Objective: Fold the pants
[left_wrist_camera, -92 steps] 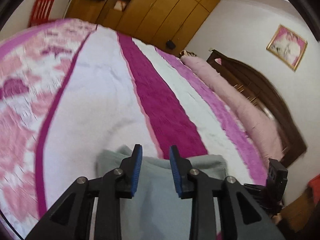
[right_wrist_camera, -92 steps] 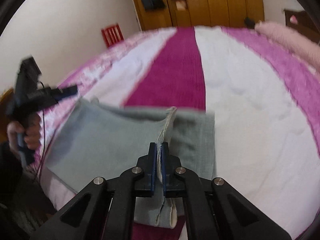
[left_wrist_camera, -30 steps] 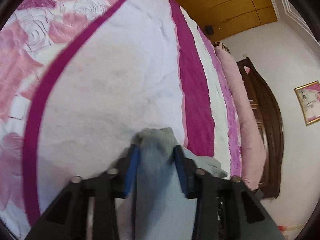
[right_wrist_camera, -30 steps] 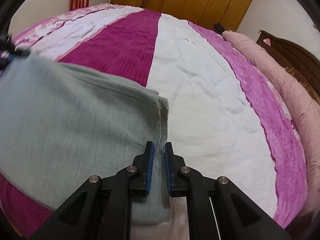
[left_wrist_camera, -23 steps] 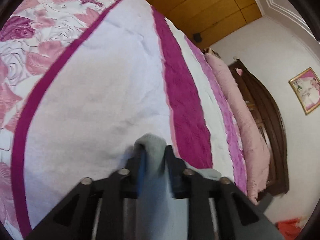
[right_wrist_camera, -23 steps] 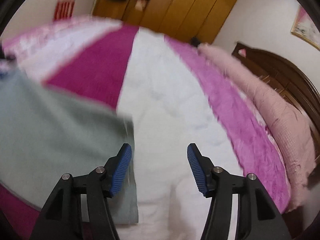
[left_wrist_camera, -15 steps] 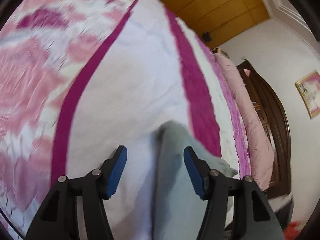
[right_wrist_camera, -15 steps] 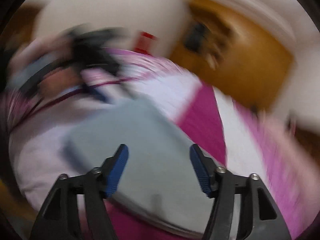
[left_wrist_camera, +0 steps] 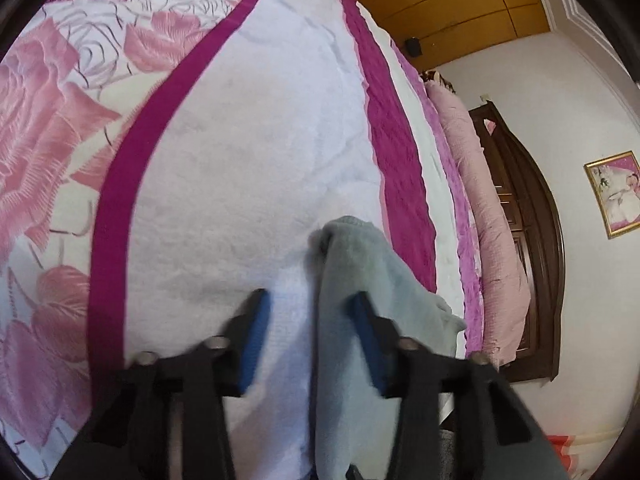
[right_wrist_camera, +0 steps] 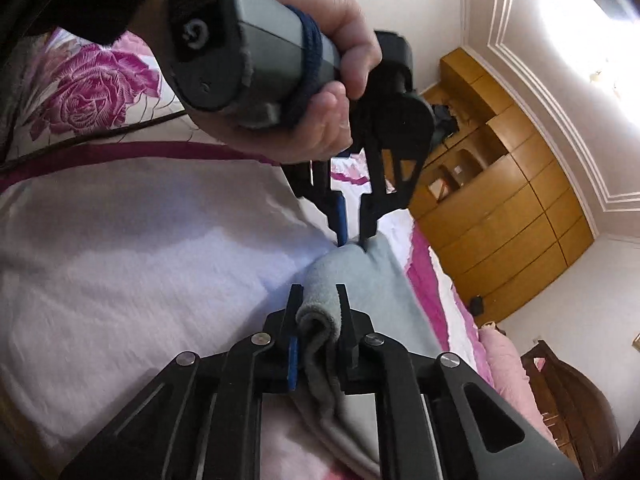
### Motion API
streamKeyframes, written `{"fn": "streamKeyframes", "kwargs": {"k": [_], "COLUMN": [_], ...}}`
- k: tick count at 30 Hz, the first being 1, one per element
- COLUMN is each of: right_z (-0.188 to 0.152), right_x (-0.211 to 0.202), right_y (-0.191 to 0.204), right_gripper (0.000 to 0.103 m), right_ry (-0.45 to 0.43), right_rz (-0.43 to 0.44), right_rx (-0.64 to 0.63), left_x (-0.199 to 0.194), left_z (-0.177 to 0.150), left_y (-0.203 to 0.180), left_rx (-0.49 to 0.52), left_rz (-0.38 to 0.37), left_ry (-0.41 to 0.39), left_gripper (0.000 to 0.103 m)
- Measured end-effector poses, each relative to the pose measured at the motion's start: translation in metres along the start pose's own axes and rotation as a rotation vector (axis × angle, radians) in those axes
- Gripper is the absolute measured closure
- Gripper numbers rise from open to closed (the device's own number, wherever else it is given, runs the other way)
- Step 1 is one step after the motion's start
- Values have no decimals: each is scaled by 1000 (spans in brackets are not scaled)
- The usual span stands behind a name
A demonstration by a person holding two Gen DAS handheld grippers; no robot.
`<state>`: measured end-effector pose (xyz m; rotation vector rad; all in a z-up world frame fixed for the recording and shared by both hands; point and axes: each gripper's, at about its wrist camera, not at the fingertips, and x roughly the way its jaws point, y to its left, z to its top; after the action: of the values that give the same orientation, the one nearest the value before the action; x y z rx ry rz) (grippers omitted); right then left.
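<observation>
No brand, label or lettering can be read anywhere on the tools, the cloth or the walls.

The pants are a soft grey-green fabric with a fleecy nap, bunched into a long folded band that lies on the white stripe of the bed, close to its near edge. One end is rolled into a thick lump; the rest runs along the bed beside the magenta stripe.

The right tongs are nearly closed and clamp that rolled end, the cloth bulging up between the blue pads and hanging down behind them. The left tongs are narrowing; in the right wrist view their tips come down on the far corner of the band, and in their own view the fabric lies between the pads, against the right-hand one, with bare bedspread showing by the other. A hand grips the grey handle of that left tool, filling the upper left of the right wrist view and hiding some of the bedspread.

Around: a rose-patterned border along the bed's edge, a long pink bolster at the head against a dark wooden headboard, a wooden wardrobe, and a framed picture on the white wall.
</observation>
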<state>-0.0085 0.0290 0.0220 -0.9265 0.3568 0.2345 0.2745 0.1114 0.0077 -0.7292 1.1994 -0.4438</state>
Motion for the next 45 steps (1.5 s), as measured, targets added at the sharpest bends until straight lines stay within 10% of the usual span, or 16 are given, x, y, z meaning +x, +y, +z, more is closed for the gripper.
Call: {"fn": "streamKeyframes", "kwargs": {"k": [4,13,27,45], "right_z": [2,-6,-88,-153], "right_x": [-3,-28,-40,-37], "right_y": [-33,-117,-166,-180], "right_gripper": [90,90,90,90], "right_ry": [-9,-4,193,310], "right_rz": [-2,-25,-108,-73], "right_rx": [103,390,603,710], "left_x": [5,-19,42,136], "left_z": [-2,-16,-52,-80], "left_y": [-7,-67,-243,-294], "left_rx": [-55,-46,306,350], "left_rz": [-61,-123,61,176], "left_ry": [10,-122,-65,69], "left_gripper": [95,97,98,97]}}
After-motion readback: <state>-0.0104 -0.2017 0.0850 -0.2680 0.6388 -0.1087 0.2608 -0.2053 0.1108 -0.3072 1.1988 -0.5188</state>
